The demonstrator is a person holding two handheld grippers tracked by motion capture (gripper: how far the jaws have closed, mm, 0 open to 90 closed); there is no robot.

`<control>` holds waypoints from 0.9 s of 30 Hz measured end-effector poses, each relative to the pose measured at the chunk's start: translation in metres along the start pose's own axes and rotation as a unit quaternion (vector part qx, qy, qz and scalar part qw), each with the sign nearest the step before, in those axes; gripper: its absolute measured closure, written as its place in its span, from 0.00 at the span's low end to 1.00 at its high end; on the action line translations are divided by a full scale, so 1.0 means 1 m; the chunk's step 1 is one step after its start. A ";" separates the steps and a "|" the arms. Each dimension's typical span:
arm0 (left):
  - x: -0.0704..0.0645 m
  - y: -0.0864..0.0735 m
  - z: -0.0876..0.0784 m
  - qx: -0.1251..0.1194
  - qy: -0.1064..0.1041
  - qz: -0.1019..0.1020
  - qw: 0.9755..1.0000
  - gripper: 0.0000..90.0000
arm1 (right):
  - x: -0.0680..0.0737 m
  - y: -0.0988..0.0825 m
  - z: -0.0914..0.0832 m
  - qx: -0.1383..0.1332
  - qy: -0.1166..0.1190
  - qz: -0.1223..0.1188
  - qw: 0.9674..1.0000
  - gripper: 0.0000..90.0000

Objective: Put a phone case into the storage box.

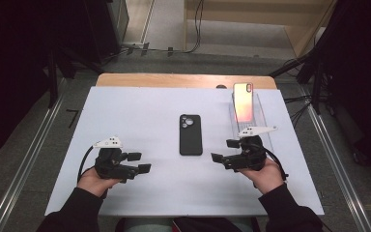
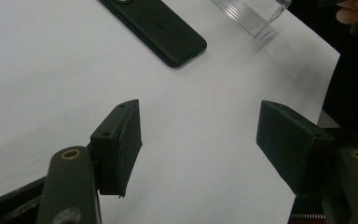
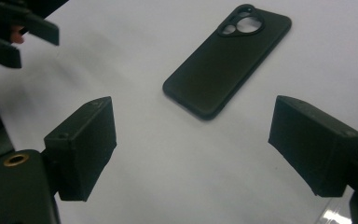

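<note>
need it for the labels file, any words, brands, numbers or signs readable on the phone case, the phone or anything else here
None can be read: the black phone case, the phone on the clear stand and the white table sheet bear no legible text.

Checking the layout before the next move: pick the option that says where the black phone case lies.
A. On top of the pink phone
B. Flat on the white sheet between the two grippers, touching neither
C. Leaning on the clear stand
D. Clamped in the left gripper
B: the black phone case lies flat on the white sheet, apart from the left gripper and the right gripper, whose jaws stand open.
</note>
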State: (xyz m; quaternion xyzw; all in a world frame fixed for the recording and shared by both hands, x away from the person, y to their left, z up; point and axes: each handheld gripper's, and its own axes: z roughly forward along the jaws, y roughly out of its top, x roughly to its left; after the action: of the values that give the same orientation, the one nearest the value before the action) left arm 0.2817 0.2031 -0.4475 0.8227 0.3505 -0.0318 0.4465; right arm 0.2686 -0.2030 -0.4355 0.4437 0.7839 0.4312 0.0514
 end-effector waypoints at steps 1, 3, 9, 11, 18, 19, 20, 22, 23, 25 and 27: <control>0.000 0.000 0.000 0.000 0.001 0.000 1.000 0.35 | 0.000 0.002 0.002 0.001 -0.006 0.007 1.000 0.15; -0.001 0.000 0.001 0.003 0.002 0.003 1.000 0.35 | 0.001 0.005 0.005 0.004 -0.017 0.013 1.000 0.14; -0.001 0.000 0.001 0.004 0.002 0.004 1.000 0.35 | -0.001 0.013 0.011 -0.004 -0.040 0.022 0.999 0.10; -0.001 0.000 0.000 0.002 0.002 0.002 1.000 0.35 | -0.001 0.016 0.013 -0.008 -0.050 0.025 0.998 0.03; -0.001 0.000 0.000 0.004 0.003 0.003 1.000 0.35 | 0.002 0.025 0.024 -0.012 -0.062 0.029 0.998 0.00; -0.001 0.000 0.000 0.003 0.004 0.003 1.000 0.35 | 0.003 0.027 0.026 -0.009 -0.073 0.035 0.997 0.00; -0.001 0.000 0.000 0.003 0.004 0.002 1.000 0.35 | 0.004 0.030 0.029 -0.007 -0.085 0.042 0.995 0.00; -0.001 0.000 0.000 0.003 0.004 0.002 1.000 0.35 | 0.005 0.033 0.033 -0.009 -0.084 0.052 0.995 0.00; -0.001 0.000 0.000 0.002 0.004 0.001 1.000 0.35 | 0.005 0.034 0.035 -0.014 -0.083 0.054 0.995 0.00; -0.001 0.000 0.000 0.003 0.003 0.002 1.000 0.35 | 0.005 0.038 0.039 -0.017 -0.092 0.059 0.994 0.00; 0.000 0.000 0.000 0.003 0.004 0.001 1.000 0.35 | 0.006 0.041 0.043 -0.016 -0.101 0.063 0.993 0.00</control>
State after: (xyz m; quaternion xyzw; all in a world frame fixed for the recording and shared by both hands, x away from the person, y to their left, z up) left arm 0.2811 0.2032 -0.4475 0.8246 0.3510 -0.0294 0.4427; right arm 0.3118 -0.1621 -0.4310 0.5328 0.7380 0.3992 0.1098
